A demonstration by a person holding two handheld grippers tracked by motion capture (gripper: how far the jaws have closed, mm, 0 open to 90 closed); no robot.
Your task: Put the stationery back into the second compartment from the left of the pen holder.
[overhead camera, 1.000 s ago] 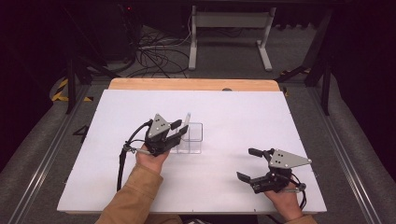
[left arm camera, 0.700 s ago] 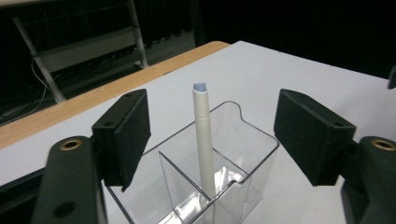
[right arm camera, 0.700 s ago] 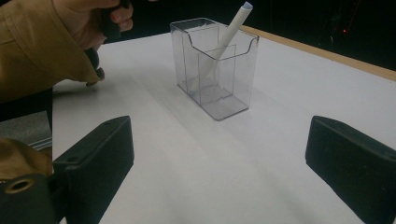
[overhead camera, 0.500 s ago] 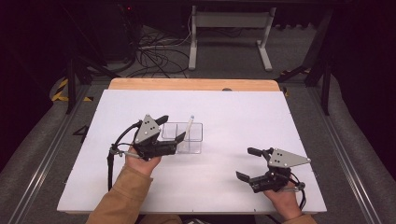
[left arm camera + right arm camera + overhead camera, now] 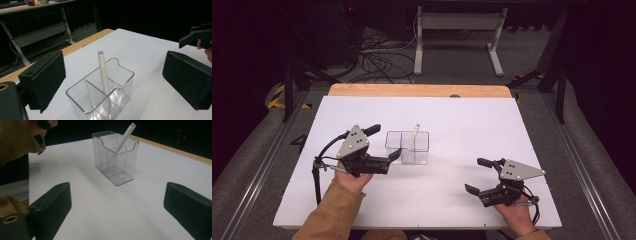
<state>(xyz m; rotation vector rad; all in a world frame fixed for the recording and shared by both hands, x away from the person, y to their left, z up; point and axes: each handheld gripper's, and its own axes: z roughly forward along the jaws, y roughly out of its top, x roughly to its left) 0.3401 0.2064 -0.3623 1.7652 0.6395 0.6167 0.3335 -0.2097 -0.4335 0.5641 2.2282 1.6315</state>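
The pen [image 5: 414, 139] already stands tilted in the clear holder [image 5: 407, 148] at the middle of the high view, so little seems left: the left gripper [image 5: 384, 145], jaws just spread wide, holds nothing, and the right gripper [image 5: 479, 175] at lower right is open and empty too.

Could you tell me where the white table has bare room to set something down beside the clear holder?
Free: the wide strip between the clear holder and the wooden edge; the stretch between the holder and the right hand-held gripper; the table's far right part. Crowded: the holder's left, where the open left hand-held gripper hangs close beside it, and the holder itself, with the white pen inside.
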